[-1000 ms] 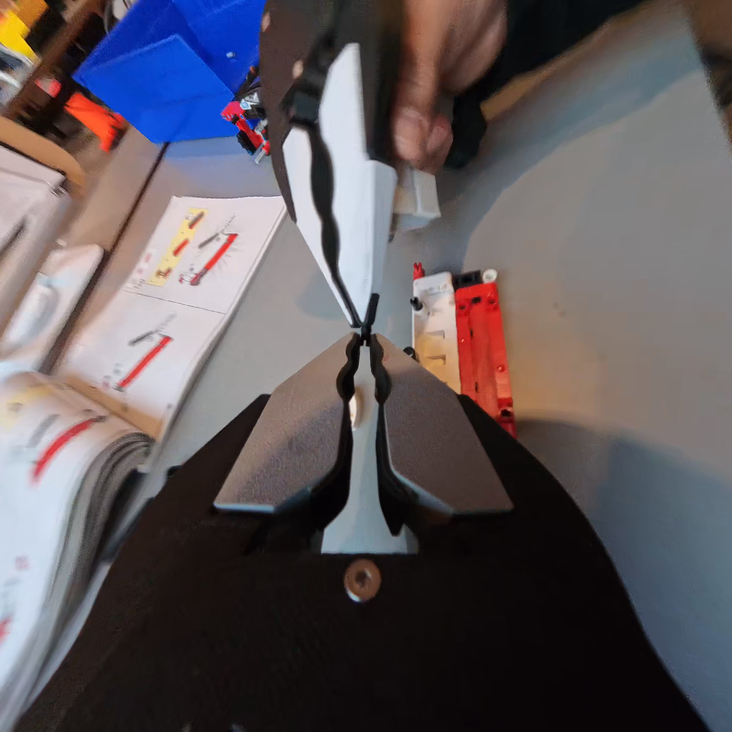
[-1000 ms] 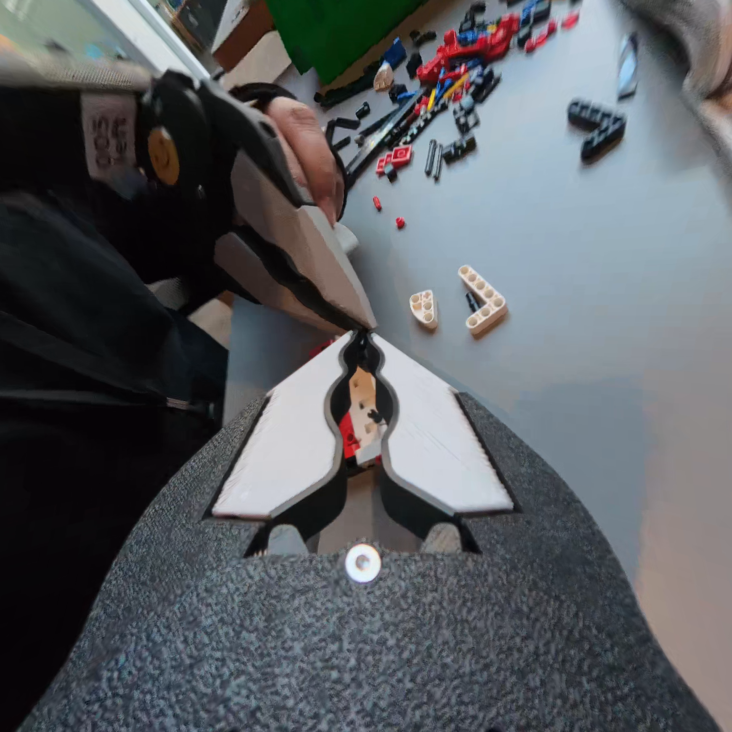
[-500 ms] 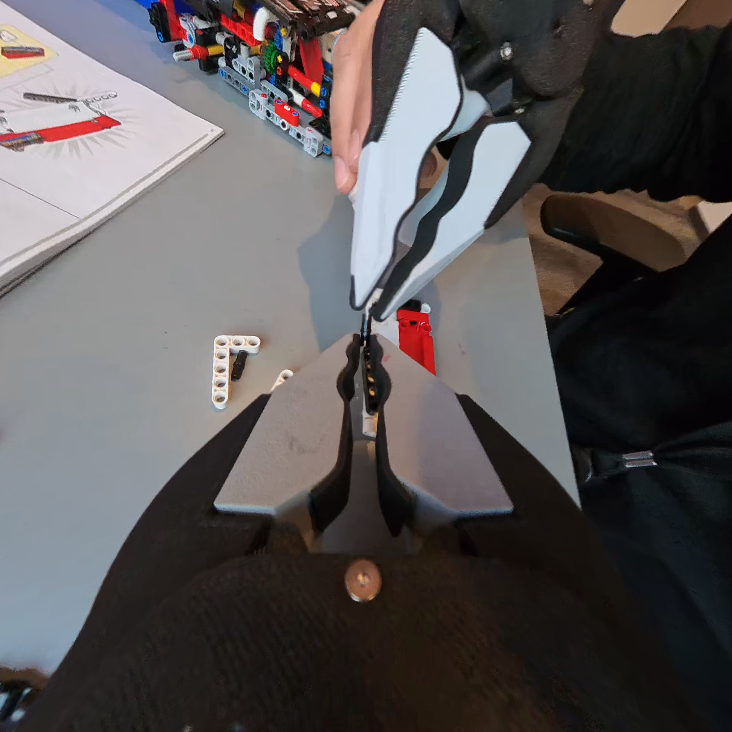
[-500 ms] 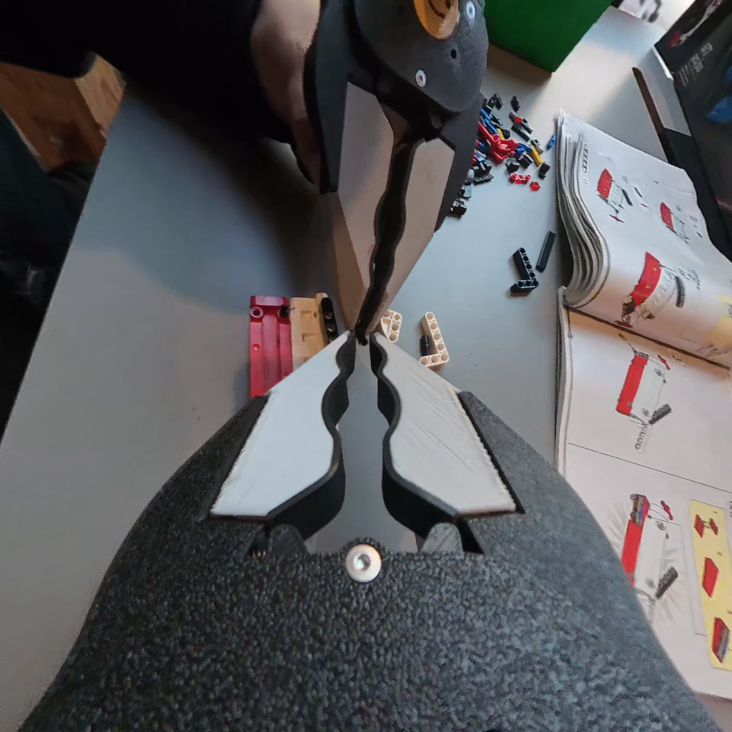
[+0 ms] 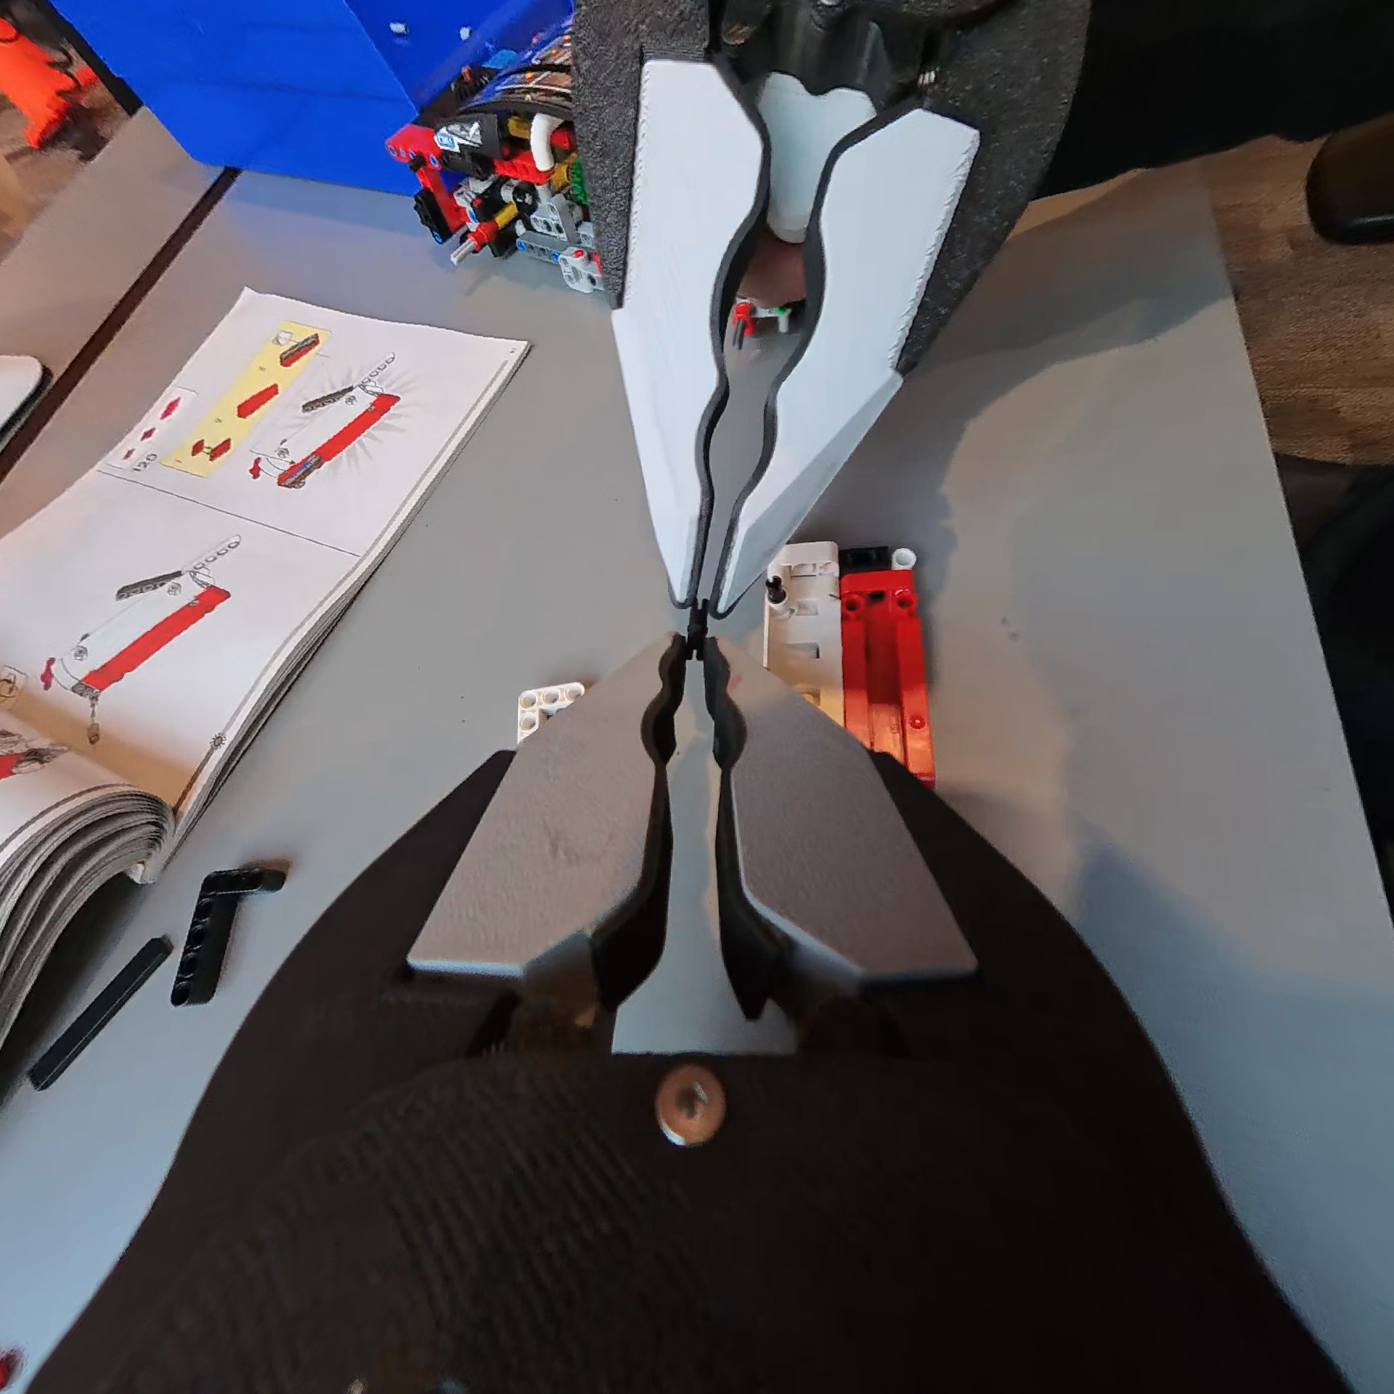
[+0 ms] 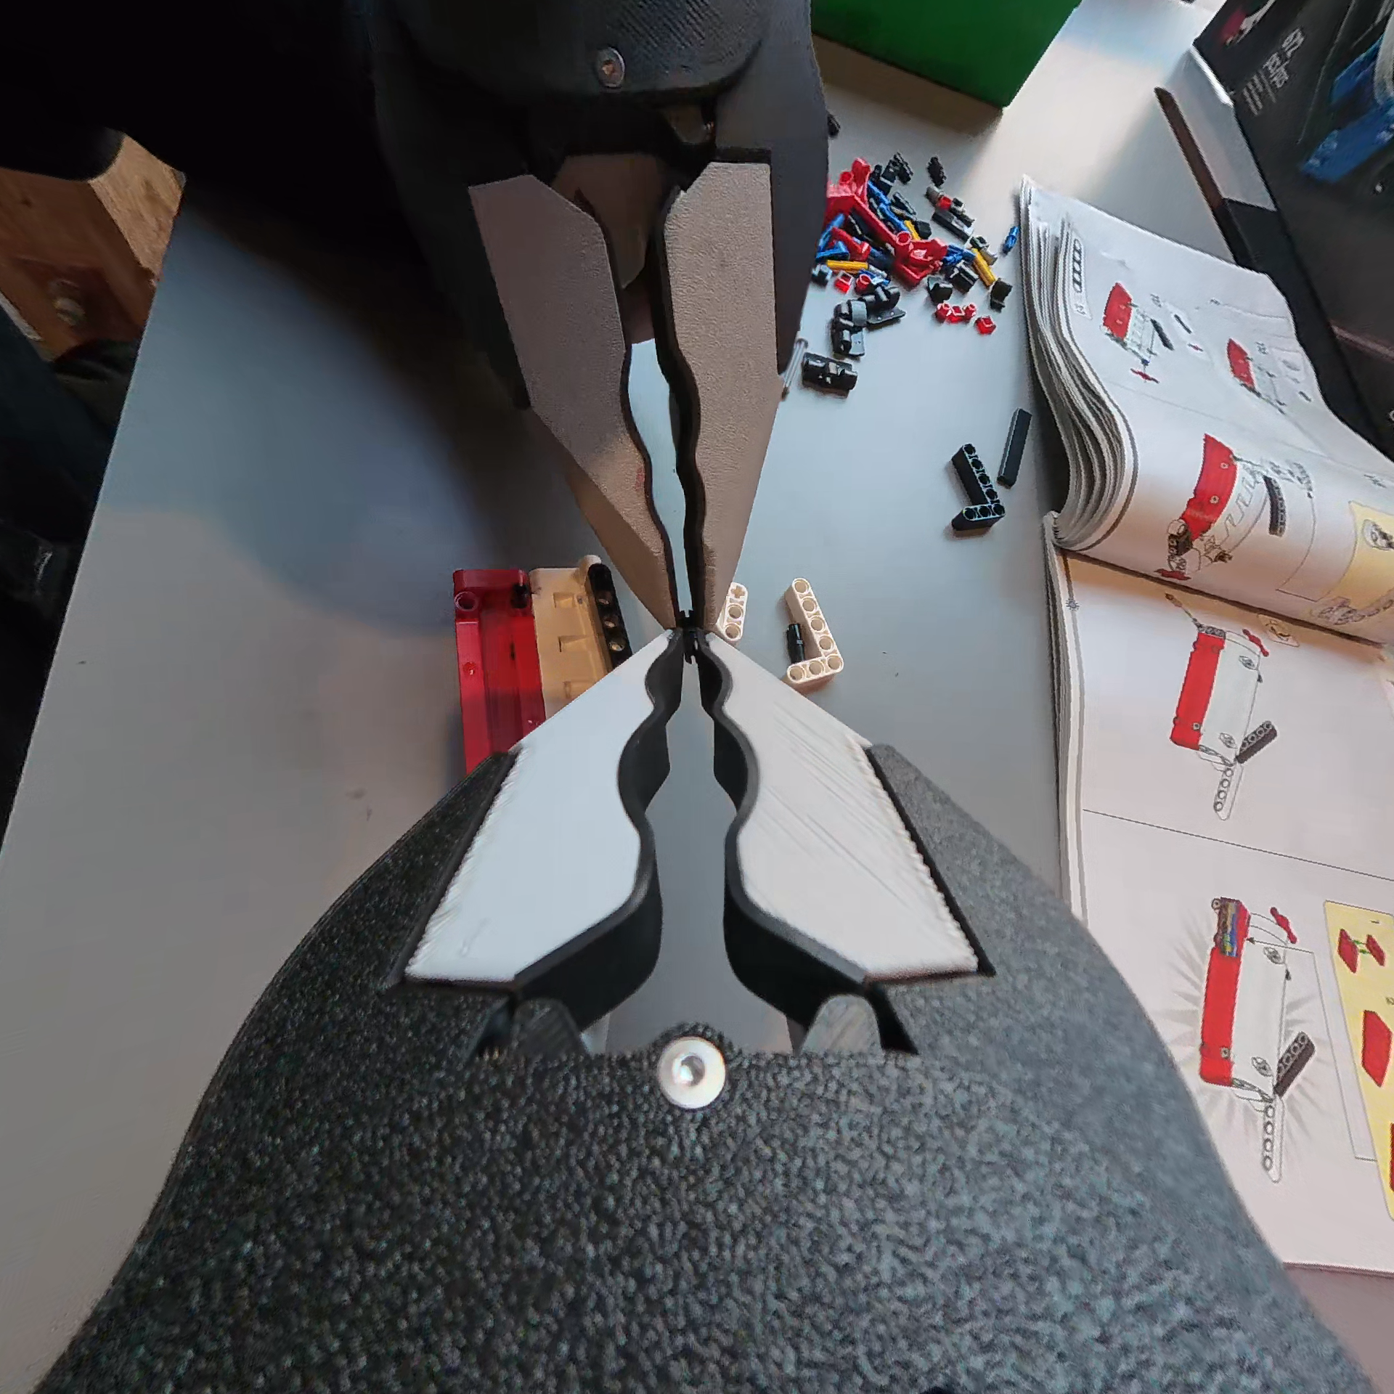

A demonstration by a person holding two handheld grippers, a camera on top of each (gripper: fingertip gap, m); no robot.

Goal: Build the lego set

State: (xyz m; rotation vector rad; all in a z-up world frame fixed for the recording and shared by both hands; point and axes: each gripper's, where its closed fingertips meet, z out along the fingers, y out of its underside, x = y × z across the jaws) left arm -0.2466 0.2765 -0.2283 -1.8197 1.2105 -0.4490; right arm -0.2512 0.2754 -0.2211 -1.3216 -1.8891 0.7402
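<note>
The grey tabletop (image 5: 1094, 468) lies bare from the red-and-white panel assembly (image 5: 879, 664) out to its near edge. An open instruction booklet (image 5: 226, 528) lies well apart on the assembly's other side. Above the assembly, the left gripper (image 5: 692, 650) and right gripper (image 6: 688, 645) meet tip to tip, each pinched closed on one end of a small black pin (image 5: 695, 620).
</note>
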